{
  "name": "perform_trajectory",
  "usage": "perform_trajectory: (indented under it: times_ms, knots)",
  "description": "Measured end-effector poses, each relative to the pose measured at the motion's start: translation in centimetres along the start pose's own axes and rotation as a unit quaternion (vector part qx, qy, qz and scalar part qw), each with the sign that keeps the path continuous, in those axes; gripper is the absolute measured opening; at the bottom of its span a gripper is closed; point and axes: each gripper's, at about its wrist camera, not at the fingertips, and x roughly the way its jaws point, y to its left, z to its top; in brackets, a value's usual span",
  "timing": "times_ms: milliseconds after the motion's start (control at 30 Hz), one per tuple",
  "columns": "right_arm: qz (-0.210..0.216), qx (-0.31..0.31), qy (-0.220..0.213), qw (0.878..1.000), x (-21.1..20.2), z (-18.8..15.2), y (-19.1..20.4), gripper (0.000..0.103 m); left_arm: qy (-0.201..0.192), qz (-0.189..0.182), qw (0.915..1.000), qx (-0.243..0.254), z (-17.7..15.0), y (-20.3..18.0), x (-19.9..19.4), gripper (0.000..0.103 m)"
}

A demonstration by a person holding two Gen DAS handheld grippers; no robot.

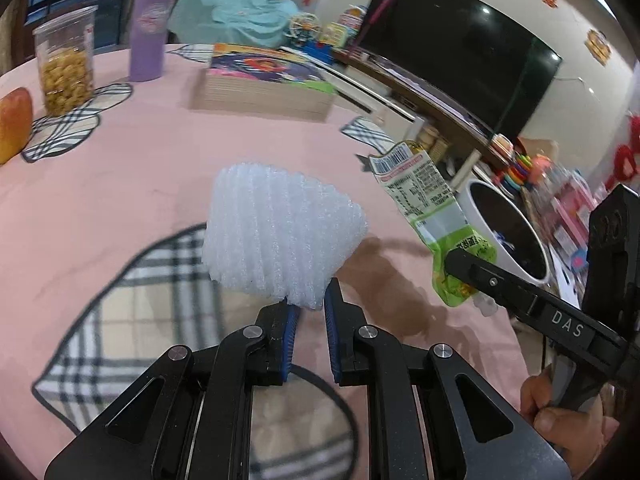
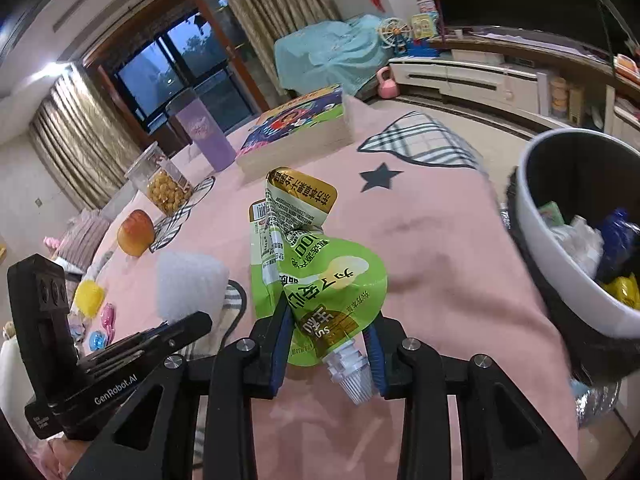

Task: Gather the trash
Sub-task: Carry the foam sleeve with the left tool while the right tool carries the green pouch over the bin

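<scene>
The right tool (image 2: 330, 336) grips a green drink pouch (image 2: 316, 264); the left tool (image 1: 308, 300) pinches white foam netting (image 1: 280, 236). The trash bin (image 2: 560, 264) sits at the frame's right edge, nearer the right hand.

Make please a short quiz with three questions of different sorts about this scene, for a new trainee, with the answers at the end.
1. True or false: the left gripper is shut on the white foam net.
2. What does the right gripper hold? A) the apple B) the green drink pouch C) the purple bottle
3. Fill in: the trash bin beside the pink tablecloth already holds ____.

Key:
1. True; its blue pads pinch the net's lower edge, above the cloth.
2. B; the green drink pouch sits between the pads, spout toward the camera.
3. Some trash: white, blue and yellow pieces show inside.
</scene>
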Motion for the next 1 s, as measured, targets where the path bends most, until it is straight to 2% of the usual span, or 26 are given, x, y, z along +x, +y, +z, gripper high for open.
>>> perform_trajectory:
  times_ms: [333,1000]
  knots:
    - [-0.011,0.030,-0.011,0.999,-2.8,-1.6,-2.5,0.034,0.011,-0.017,0.9990,0.041,-1.1,-3.8,0.1,0.012]
    - [-0.030,0.073,-0.053,0.995,-7.5,-2.4,-6.2,0.034,0.021,-0.033,0.9946,0.096,-1.5,-9.3,0.8,0.012]
